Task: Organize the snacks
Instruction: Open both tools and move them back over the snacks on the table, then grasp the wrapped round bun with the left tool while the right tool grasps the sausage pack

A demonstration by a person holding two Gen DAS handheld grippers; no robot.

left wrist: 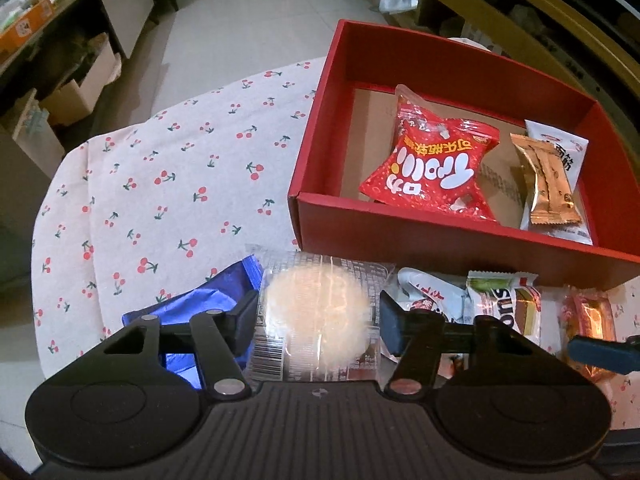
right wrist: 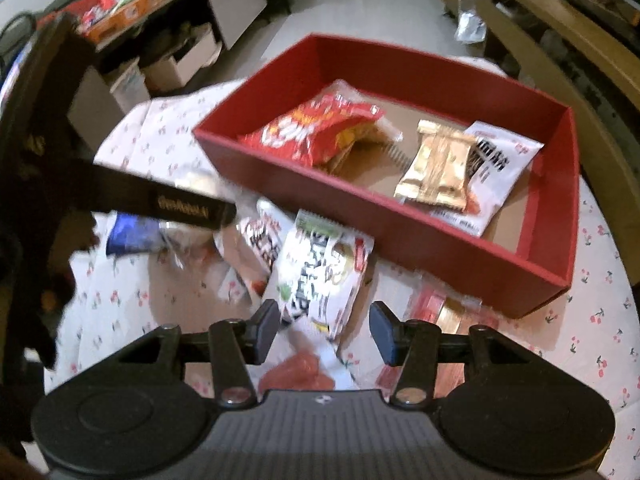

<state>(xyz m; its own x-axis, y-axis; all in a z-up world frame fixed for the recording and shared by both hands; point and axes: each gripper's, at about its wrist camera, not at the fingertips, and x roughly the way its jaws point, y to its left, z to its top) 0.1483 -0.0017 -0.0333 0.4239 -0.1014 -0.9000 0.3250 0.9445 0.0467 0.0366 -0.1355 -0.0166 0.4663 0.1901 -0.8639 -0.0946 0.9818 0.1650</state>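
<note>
My left gripper (left wrist: 319, 324) is shut on a clear-wrapped round pale cake (left wrist: 316, 312), with both pads against the wrapper's sides. Beside it on the cloth lie a blue packet (left wrist: 208, 304), a white-and-red packet (left wrist: 424, 296), a green-and-white packet (left wrist: 504, 300) and an orange one (left wrist: 588, 316). My right gripper (right wrist: 323, 332) is open over the green-and-white packet (right wrist: 316, 276), whose near end lies between the pads untouched. The red box (left wrist: 440, 240) holds a red gummy bag (left wrist: 432, 172), a gold packet (left wrist: 548, 188) and a white packet (left wrist: 568, 148).
A cherry-print tablecloth (left wrist: 180, 160) covers the round table, whose edge curves off at the left. Past it are tiled floor, shelves and cardboard boxes (left wrist: 80, 88). Wooden furniture (right wrist: 540, 40) stands behind the box. The left gripper's black arm (right wrist: 188, 208) crosses the right wrist view.
</note>
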